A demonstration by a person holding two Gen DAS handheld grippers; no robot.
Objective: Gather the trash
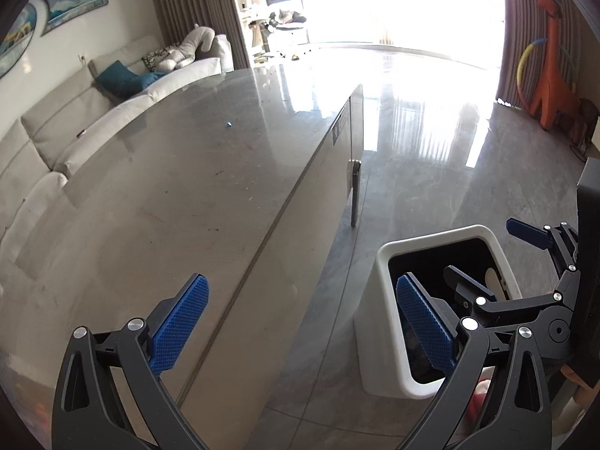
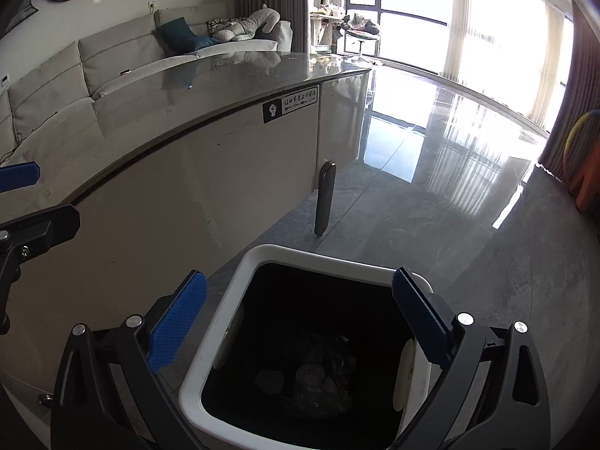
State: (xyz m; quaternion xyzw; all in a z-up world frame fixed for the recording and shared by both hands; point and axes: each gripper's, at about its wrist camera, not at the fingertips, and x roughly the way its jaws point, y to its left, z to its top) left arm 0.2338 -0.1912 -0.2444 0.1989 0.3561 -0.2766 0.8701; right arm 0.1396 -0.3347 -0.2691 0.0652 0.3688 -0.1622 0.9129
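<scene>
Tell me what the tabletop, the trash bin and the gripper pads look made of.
Tabletop: polished grey stone or a stone-look slab, judging by faint veining and mirror-like reflections. Trash bin: probably smooth white plastic, with a rounded moulded rim and a dark inside. Pads: blue, likely rubber or printed plastic, with a fine cross-hatched grip texture.

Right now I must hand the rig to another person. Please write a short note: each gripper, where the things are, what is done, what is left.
Right gripper: open and empty, above the white trash bin.
Left gripper: open and empty, over the table's edge, beside the bin.
Bin: on the floor next to the grey table; crumpled trash lies at its bottom.
Done: some trash is already in the bin.
Left: one small blue scrap lies on the tabletop, probably the next thing to pick up. I see no other trash.
</scene>
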